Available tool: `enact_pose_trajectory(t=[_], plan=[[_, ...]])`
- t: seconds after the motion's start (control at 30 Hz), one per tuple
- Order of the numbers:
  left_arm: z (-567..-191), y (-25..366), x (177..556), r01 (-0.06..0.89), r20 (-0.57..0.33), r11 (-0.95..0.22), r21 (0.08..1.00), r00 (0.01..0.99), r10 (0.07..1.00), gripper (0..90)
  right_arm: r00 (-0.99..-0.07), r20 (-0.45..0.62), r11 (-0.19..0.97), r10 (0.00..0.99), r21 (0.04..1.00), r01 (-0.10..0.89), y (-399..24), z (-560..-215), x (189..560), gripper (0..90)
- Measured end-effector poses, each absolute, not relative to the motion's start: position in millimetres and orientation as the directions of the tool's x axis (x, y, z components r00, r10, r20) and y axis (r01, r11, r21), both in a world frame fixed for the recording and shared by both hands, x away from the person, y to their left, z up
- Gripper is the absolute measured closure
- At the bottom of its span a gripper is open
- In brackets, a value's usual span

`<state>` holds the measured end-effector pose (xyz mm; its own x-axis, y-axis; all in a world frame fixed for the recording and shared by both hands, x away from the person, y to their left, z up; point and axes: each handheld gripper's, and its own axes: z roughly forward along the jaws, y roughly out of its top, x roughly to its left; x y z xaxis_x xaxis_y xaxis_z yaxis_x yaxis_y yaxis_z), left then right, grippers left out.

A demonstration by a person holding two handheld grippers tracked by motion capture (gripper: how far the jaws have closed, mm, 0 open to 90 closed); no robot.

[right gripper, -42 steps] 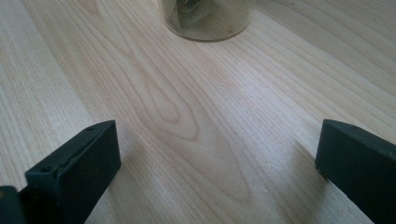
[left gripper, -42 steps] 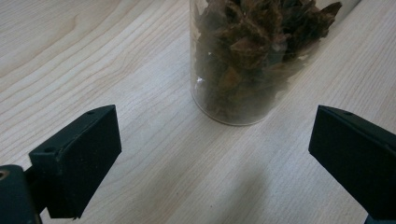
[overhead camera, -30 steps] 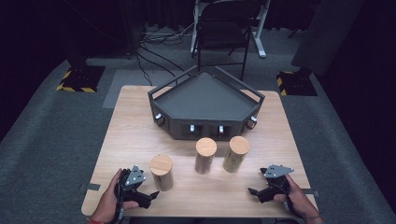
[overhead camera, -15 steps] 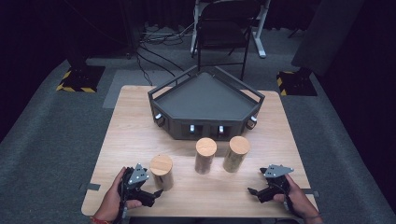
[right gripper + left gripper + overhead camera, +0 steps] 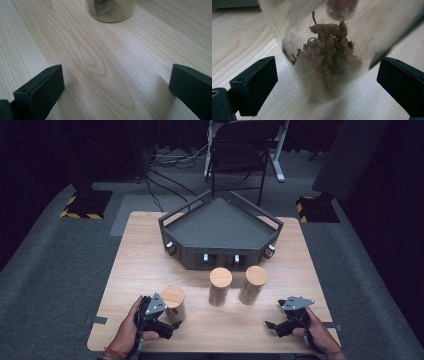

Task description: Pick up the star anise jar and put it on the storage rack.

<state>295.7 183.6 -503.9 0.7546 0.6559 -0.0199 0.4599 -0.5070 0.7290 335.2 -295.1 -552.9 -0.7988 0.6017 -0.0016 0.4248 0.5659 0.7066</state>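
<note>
1. The left gripper (image 5: pixel 167 322) now sits right against the leftmost jar (image 5: pixel 173 303) at the near left of the tabletop (image 5: pixel 135 250); a second ago it lay a little further left and nearer the person, so it has moved in toward the jar
2. In the left gripper view its jaws stand wide apart with the glass jar (image 5: pixel 324 62) between them, dried brown spice visible inside; neither jaw touches the glass
3. The middle jar (image 5: pixel 220 286) and the right jar (image 5: pixel 252 284), both with wooden lids, stand side by side just in front of the dark angular tray (image 5: pixel 220 227), unchanged from the earlier frames
4. The right gripper (image 5: pixel 272 325) rests at the near right edge, held where it was before, well apart from the jars
5. In the right gripper view its jaws are spread wide over bare wood, with a jar base (image 5: pixel 111 10) ahead of them
</note>
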Motion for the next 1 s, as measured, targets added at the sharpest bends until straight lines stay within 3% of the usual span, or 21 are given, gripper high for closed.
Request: enact_pose_trajectory(t=[0.53,0.9,1.0], plan=[[-497.6,180.9,302.9,0.439,-0.027,-0.480,0.760,0.759,0.651,7.6,-0.799,-0.002,0.566,0.601,0.707,0.425,-295.0,-552.9,335.3,0.0],[-494.3,177.3,305.7,0.387,-0.001,-0.493,0.779,0.787,0.617,23.9,-0.799,-0.002,0.566,0.601,0.707,0.425,-295.0,-552.9,335.3,0.0],[-494.5,176.9,306.2,0.385,0.001,-0.493,0.780,0.788,0.616,24.2,-0.799,-0.002,0.566,0.601,0.707,0.425,-295.0,-552.9,335.4,0.0]])
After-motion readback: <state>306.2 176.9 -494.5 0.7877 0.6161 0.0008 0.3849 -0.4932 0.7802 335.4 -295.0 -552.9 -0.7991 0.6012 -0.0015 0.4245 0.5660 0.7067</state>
